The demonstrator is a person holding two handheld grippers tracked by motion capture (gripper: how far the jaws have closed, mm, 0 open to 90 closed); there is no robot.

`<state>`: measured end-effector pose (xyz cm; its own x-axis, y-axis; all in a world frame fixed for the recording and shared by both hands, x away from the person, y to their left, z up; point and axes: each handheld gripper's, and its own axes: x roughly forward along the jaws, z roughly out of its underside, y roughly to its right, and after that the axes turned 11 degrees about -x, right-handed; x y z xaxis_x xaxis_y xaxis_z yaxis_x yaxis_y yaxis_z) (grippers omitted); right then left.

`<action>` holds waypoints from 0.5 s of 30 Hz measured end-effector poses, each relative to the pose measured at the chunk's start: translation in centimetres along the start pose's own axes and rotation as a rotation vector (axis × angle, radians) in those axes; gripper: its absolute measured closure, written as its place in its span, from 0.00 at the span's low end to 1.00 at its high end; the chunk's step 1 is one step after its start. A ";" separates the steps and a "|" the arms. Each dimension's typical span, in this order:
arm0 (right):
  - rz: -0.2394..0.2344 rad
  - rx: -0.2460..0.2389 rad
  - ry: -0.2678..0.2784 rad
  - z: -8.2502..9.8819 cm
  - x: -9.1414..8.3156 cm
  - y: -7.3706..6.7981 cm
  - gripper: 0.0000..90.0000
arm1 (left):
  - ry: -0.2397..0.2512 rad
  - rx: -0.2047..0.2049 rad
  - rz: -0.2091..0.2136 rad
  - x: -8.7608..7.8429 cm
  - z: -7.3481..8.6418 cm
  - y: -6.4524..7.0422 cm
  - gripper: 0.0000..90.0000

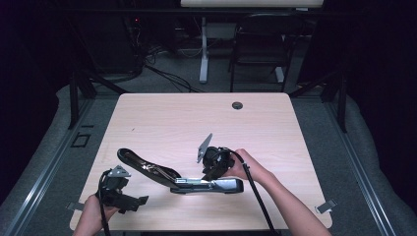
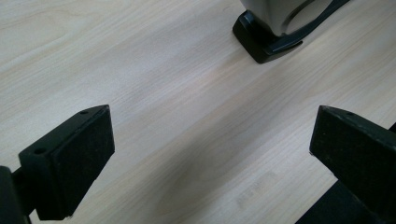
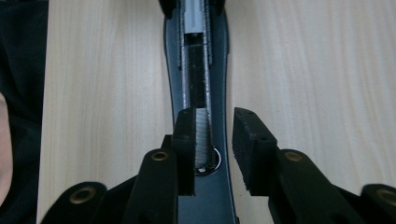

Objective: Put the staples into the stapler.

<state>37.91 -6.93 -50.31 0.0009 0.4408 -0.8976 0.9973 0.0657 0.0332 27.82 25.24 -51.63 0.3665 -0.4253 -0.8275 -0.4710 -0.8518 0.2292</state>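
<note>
A long black and grey stapler (image 1: 211, 185) lies opened flat near the table's front, its upper arm (image 1: 142, 164) swung out to the left. My right gripper (image 1: 210, 177) points down onto the stapler's channel. In the right gripper view, a ridged strip of staples (image 3: 203, 135) sits in the open channel against the left pad, while the right pad stands apart from it, so the right gripper (image 3: 215, 144) is open. My left gripper (image 1: 139, 202) rests at the front left with its jaws wide open over bare wood (image 2: 215, 158). One end of the stapler (image 2: 271, 28) lies ahead of it.
The light wooden table (image 1: 196, 118) has a cable hole (image 1: 237, 105) at its far middle. A dark chair (image 1: 260, 44) and a table leg (image 1: 203, 49) stand beyond it. Metal clips (image 1: 327, 206) sit at the front corners.
</note>
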 end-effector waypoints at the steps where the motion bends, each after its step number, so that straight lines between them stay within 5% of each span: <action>1: 0.002 0.010 0.011 0.1 -0.1 0.0 0.72 | 0.001 -0.004 -0.003 0.0 0.0 0.0 0.00; 9: 0.067 0.141 0.104 1.8 -1.9 0.0 0.41 | 0.013 -0.020 -0.015 -0.1 0.0 -0.2 0.00; 15: 0.124 0.213 0.122 2.7 -3.0 -0.5 0.17 | 0.034 -0.029 -0.024 -0.3 0.0 -0.1 0.00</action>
<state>37.61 -10.69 -48.83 0.1280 0.5391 -0.8325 0.9831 -0.1795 0.0350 27.76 25.48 -51.41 0.4049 -0.4142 -0.8152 -0.4382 -0.8704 0.2246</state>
